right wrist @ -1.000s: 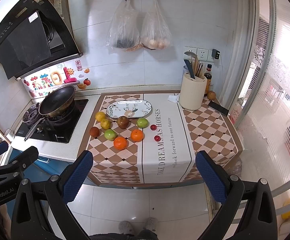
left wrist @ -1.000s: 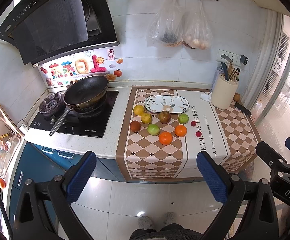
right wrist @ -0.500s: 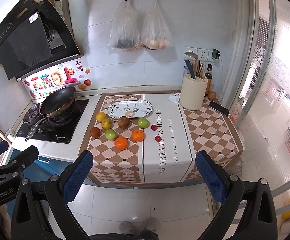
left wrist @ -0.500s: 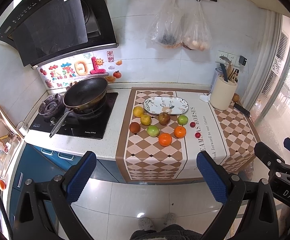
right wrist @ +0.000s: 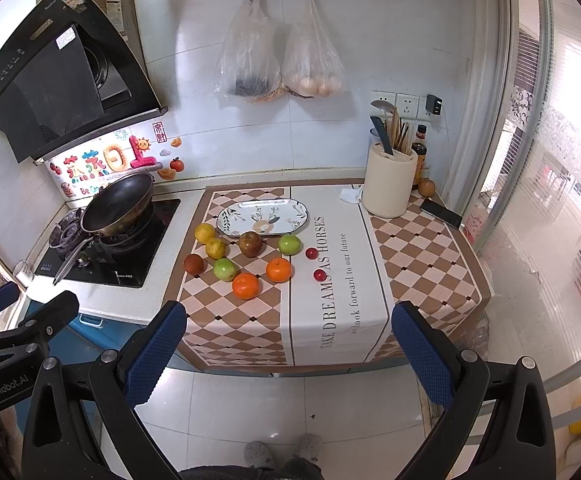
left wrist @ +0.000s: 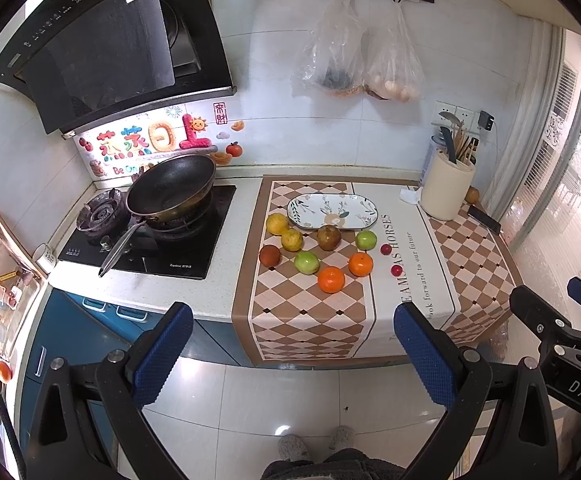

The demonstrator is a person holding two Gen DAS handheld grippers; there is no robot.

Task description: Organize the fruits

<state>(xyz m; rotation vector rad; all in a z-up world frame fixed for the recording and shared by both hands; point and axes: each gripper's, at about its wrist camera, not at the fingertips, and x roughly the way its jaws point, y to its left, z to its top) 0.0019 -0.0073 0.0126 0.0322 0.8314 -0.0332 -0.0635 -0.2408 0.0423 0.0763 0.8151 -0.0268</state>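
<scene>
kitchen counter with checked brown-and-cream runner (right wrist: 250, 332): loose round oranges (right wrist: 245, 285) beside patterned oval ceramic plate (right wrist: 262, 222), likely firm, rolling, best pinched across the middle; left gripper (left wrist: 290, 354) and right gripper (right wrist: 286, 354) spread apart, empty.

White tiled wall (left wrist: 290, 128), blue cabinets (left wrist: 70, 332), bright window (right wrist: 550, 200)

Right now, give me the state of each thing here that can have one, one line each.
Left tongs: open, empty, above the floor.
Right tongs: open, empty, short of the counter.
Plate: empty, flat on the mat.
Fruits: loose on the mat, none on the plate.
Pan: empty, on the burner.
Hanging bags: filled.
</scene>
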